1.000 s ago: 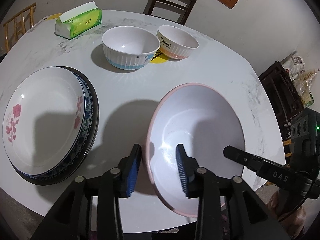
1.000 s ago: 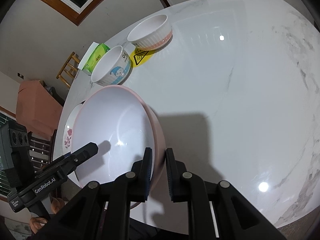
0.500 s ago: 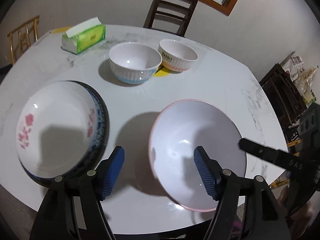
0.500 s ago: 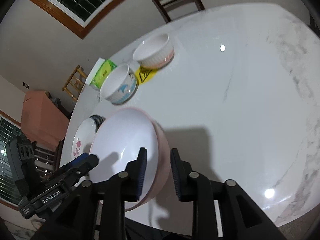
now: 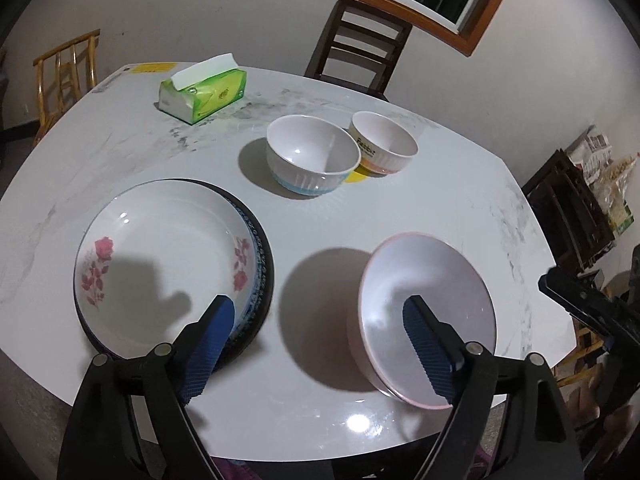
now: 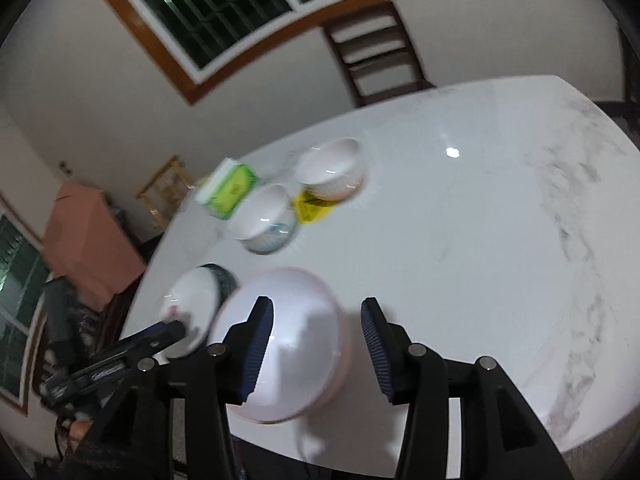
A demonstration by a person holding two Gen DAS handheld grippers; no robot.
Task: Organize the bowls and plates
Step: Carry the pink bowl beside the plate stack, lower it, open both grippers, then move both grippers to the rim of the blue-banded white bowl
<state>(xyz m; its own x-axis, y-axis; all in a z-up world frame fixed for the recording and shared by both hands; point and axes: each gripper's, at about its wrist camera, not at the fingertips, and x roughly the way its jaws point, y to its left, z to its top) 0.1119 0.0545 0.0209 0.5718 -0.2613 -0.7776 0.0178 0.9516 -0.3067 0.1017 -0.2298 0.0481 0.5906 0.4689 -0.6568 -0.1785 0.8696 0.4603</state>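
Note:
A large white bowl with a pink rim [image 5: 428, 280] rests on the marble table [image 5: 360, 208] near its front edge, free of both grippers. My left gripper [image 5: 318, 304] hovers above the bowl's left rim, its jaws wide and still opening, the pads touching nothing. In the blurred right wrist view the bowl [image 6: 296, 320] lies below my right gripper [image 6: 316, 308]. Those jaws are opening too, with the bowl's right rim under the gap and no pad on it. A rose-patterned plate [image 5: 160, 256] tops a stack of dark blue plates at the left.
Two small bowls stand side by side at the back, one blue-banded [image 5: 312, 156], one lettered [image 5: 384, 144], on a yellow sticker. A green tissue pack [image 5: 204, 92] lies far left. Chairs ring the table; a dark one [image 5: 360, 56] stands behind. The right gripper's finger [image 5: 576, 300] shows at the right edge.
Both grippers, earlier closed on the pink-rimmed bowl's rim from opposite sides, have opened, let it go and drawn up and back. The bowl stays on the table.

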